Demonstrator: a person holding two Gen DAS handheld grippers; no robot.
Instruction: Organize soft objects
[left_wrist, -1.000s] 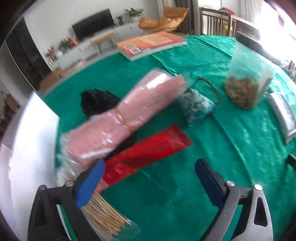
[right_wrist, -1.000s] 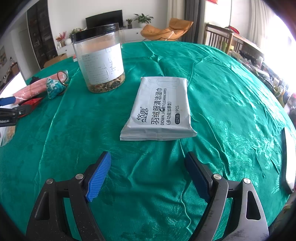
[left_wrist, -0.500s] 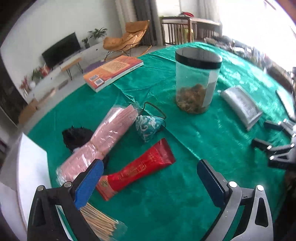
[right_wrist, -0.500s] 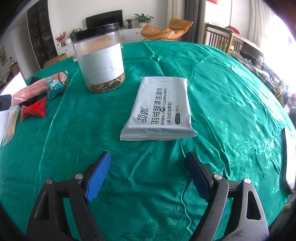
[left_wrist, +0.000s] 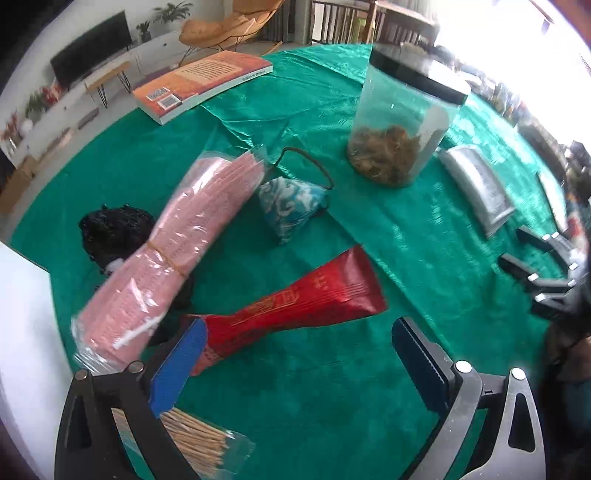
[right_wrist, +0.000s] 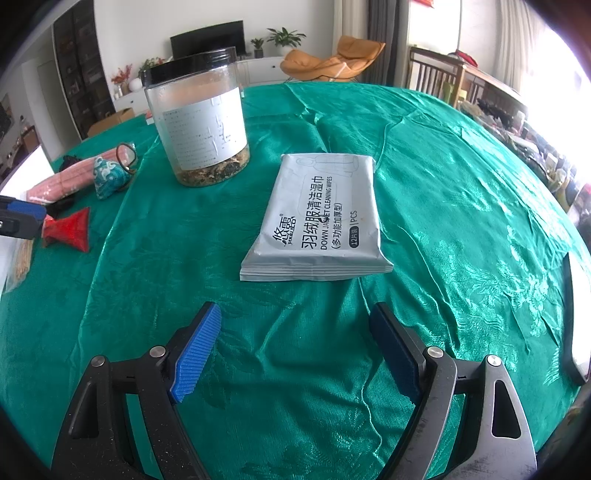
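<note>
On the green tablecloth, the left wrist view shows a red pouch (left_wrist: 295, 302), a pink plastic-wrapped pack (left_wrist: 177, 254), a blue patterned pouch (left_wrist: 291, 206) with a cord loop, and a black mesh bundle (left_wrist: 110, 232). My left gripper (left_wrist: 295, 354) is open and empty, its left finger next to the red pouch's near end. My right gripper (right_wrist: 295, 339) is open and empty, just short of a grey wet-wipes pack (right_wrist: 321, 218), which also shows in the left wrist view (left_wrist: 476, 188).
A clear jar with a black lid (right_wrist: 199, 118) stands behind the wipes. A book (left_wrist: 203, 85) lies at the far edge. A bag of wooden sticks (left_wrist: 199, 446) lies under my left gripper. A white board (left_wrist: 22, 332) is at the left.
My left gripper pulled back and swung right half a second ago, then came in closer to the red pouch. My right gripper has not moved.
</note>
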